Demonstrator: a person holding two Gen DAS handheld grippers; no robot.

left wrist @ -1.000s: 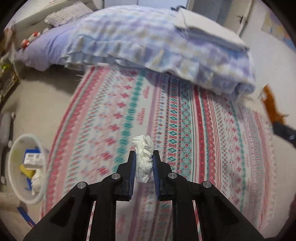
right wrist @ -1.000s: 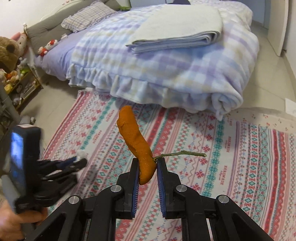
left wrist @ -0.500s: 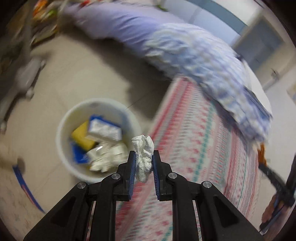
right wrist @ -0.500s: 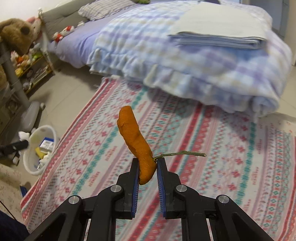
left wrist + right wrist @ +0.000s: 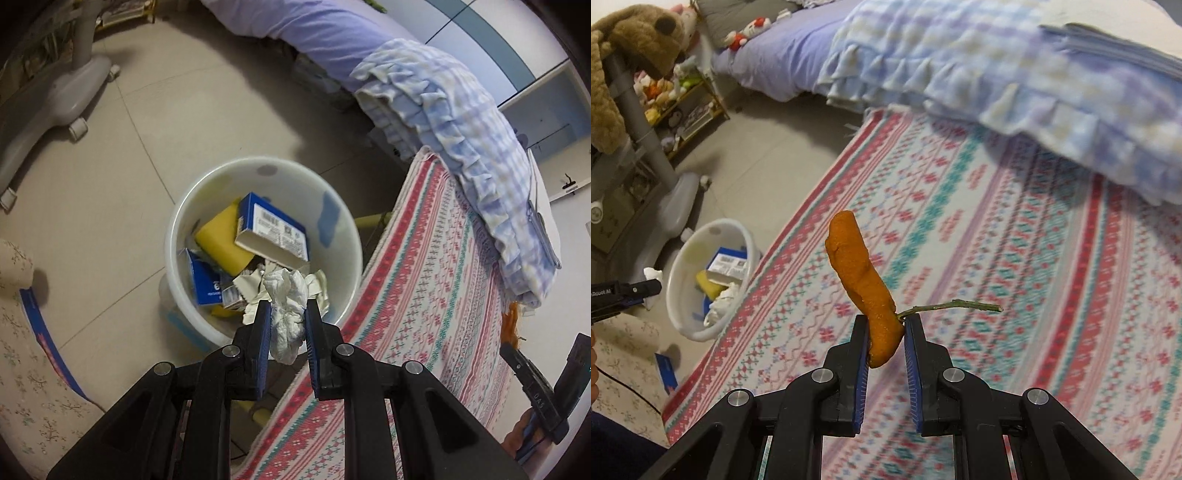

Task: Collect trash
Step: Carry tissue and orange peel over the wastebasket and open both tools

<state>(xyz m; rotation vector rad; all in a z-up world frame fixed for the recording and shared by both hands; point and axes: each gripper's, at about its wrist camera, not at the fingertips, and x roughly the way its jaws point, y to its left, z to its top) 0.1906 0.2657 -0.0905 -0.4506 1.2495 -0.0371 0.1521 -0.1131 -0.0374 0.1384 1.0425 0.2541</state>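
My left gripper [image 5: 287, 308] is shut on a crumpled white tissue [image 5: 286, 306] and holds it above the near rim of a white round bin [image 5: 334, 236]. The bin holds blue boxes, a yellow sponge and crumpled paper. My right gripper [image 5: 885, 320] is shut on an orange peel strip [image 5: 860, 275] with a thin green stem, held above the patterned rug [image 5: 1015, 258]. The bin also shows in the right wrist view [image 5: 679, 310] at the left, with the left gripper [image 5: 646, 286] and its tissue beside it. The right gripper appears at the right edge of the left wrist view [image 5: 517, 354].
The bin stands on the tiled floor [image 5: 110, 184] at the rug's [image 5: 424, 295] edge. A bed with a checked blue quilt [image 5: 1015, 74] lies behind the rug. A grey wheeled stand [image 5: 55, 99] and a shelf of plush toys [image 5: 665, 88] are at the left. A floral cushion [image 5: 26, 369] lies near.
My left gripper has swung left from the rug to above the bin, still holding the tissue. My right gripper has turned left toward the bin with the peel.
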